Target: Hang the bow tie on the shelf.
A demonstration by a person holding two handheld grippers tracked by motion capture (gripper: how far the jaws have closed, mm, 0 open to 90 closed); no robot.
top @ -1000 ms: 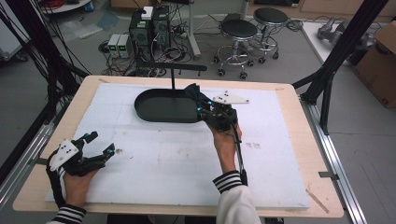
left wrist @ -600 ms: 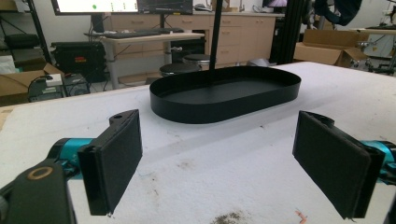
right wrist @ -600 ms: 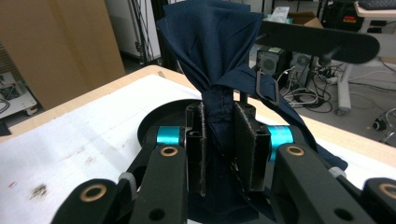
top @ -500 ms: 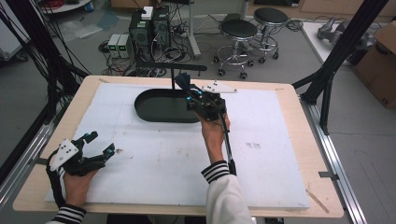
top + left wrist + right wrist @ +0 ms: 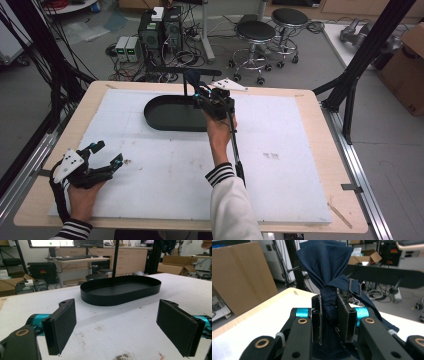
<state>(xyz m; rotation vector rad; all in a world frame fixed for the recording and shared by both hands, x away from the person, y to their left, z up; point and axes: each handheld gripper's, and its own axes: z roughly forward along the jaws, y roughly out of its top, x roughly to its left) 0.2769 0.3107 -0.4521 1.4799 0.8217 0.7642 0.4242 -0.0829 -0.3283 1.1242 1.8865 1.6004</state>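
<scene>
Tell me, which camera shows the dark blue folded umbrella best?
The right gripper view: the umbrella stands close up, clamped between the right gripper pads. The high view shows it small above the black tray.

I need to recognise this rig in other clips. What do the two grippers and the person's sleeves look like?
Both the left gripper and right gripper are black with teal joints, flat rectangular pads and grey three-cornered plates. A black cable trails from the right one. The sleeves are white with black-striped cuffs.

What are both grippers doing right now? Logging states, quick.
Left gripper: open, holding nothing, low over the white mat.
Right gripper: closed on the folded dark-blue umbrella.
</scene>
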